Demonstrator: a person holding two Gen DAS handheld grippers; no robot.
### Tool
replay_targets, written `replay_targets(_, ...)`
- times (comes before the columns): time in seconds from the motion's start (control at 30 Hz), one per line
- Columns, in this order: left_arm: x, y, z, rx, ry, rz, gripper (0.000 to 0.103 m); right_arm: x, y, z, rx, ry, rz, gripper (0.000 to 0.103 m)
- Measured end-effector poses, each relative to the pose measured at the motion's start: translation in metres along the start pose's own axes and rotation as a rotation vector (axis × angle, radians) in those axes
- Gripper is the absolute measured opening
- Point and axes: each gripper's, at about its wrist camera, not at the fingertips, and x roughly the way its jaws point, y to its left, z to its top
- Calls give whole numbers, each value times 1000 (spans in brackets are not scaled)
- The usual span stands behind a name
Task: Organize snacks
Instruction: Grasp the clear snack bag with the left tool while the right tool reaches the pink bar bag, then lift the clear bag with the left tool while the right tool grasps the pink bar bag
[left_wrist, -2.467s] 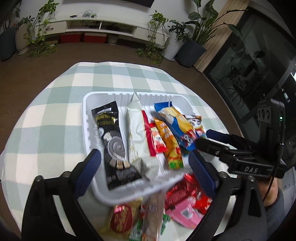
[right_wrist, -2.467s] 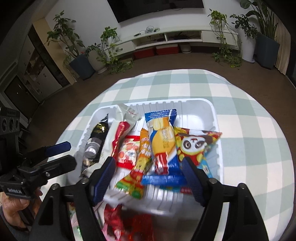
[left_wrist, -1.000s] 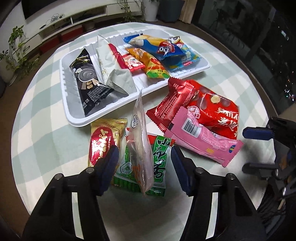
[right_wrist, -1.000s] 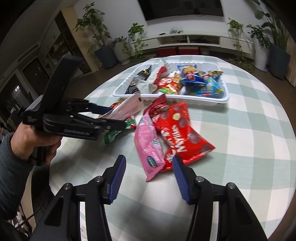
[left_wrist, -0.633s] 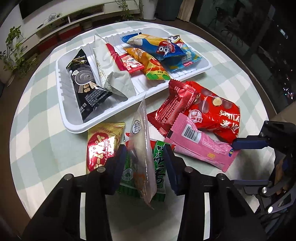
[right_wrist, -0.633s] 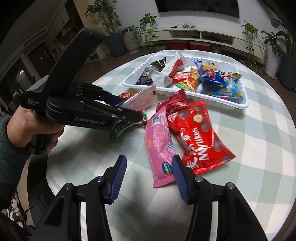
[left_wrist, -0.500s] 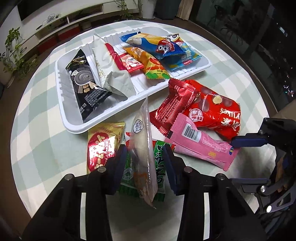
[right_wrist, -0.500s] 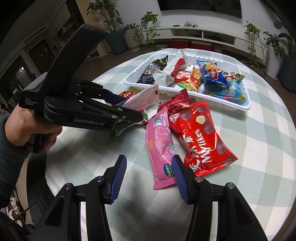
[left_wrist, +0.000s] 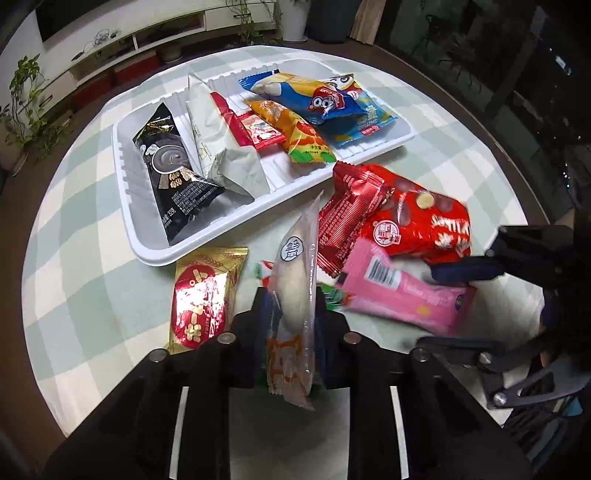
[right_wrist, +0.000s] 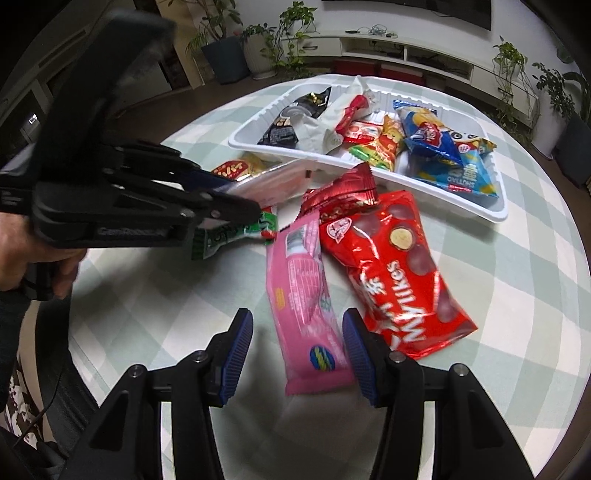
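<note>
Left wrist view had the left gripper (left_wrist: 291, 314) clamped tight on a clear snack packet (left_wrist: 295, 295), held on edge above the checked tablecloth (left_wrist: 85, 288), just short of the white tray (left_wrist: 147, 243). Right gripper (right_wrist: 297, 345) was spread wide with the pink wafer pack (right_wrist: 306, 302) between its fingers, probably not touching yet, hard to say with the blur.

bare tablecloth (right_wrist: 517, 258) right, tray (right_wrist: 369, 168) blocking ahead
</note>
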Motion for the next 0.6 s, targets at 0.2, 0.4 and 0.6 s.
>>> replay_targets(0.2, 7, 3, -3, -15, 34, -19, 18, 15, 4, 1, -29, 30, -31, 55)
replay_targets(0.4, 12, 4, -3, -2, 41, 17, 18, 16, 7, 1, -51, 37, -43, 55)
replay_targets(0.6, 11, -1, -8, 9, 30, 18, 17, 16, 7, 1, -61, 38, -73, 45)
